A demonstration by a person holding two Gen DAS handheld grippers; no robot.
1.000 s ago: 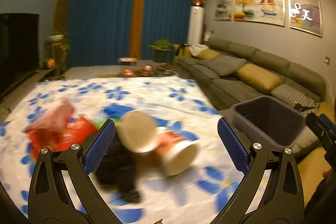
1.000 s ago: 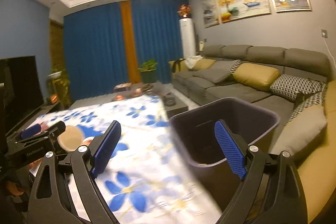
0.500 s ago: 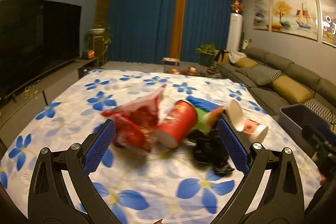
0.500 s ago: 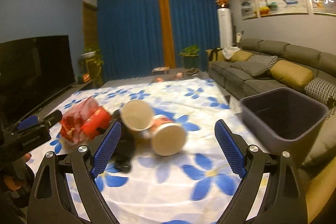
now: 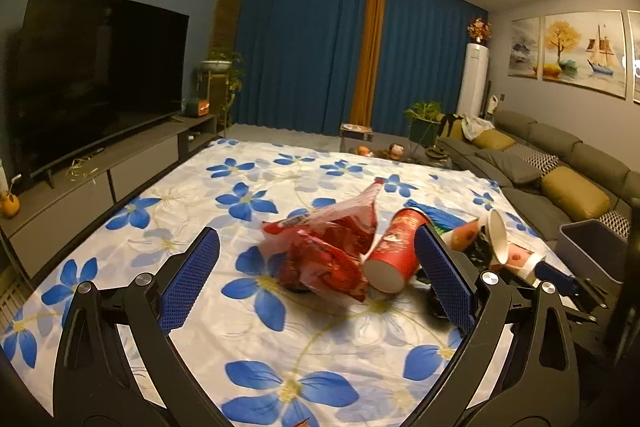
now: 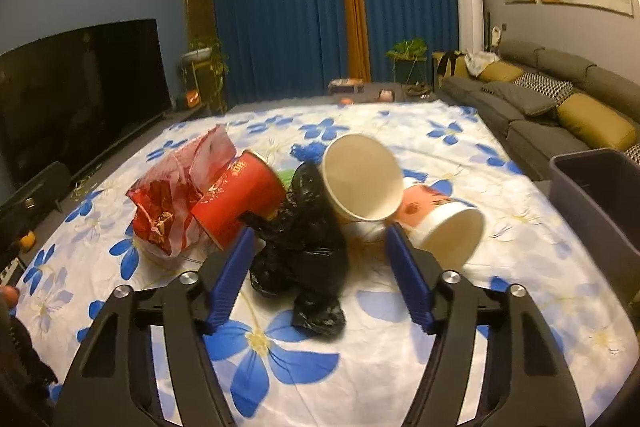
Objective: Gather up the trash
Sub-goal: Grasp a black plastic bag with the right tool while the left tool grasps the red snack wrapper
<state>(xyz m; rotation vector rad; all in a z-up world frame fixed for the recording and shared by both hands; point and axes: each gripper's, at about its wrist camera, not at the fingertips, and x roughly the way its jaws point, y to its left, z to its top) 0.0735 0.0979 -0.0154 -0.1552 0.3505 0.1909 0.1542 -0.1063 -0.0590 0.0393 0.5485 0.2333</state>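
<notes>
Right tool (image 6: pixel 320 263) is closing its jaws around the black plastic bag (image 6: pixel 304 247), which lies between the blue pads; the pads do not press on it yet, as far as I can see. Left tool (image 5: pixel 316 279) has its jaws spread wide and holds nothing, and it points at the red snack wrapper (image 5: pixel 324 251) and the red paper cup (image 5: pixel 396 251).

All the trash lies in one heap on the counter, which is covered by a white cloth with blue flowers (image 6: pixel 288 359). The black bag is in the middle of the heap, crumpled, and it touches the red cup on one side and the white paper cup (image 6: pixel 362 179) on the other side. A second white cup with a red pattern (image 6: pixel 444 227) lies on its side just beside them.

I judge that the bag is very light and soft, and also a little slippery, so it will fold and slide when it is pinched. The best place to take hold is the thick bunched part in the middle, not a loose thin corner. The cups are light and thin, they can be crushed or rolled away when the bag moves.

The grey bin (image 6: pixel 600 195) stands at the right edge of the counter, near the sofa (image 6: pixel 560 95).
</notes>
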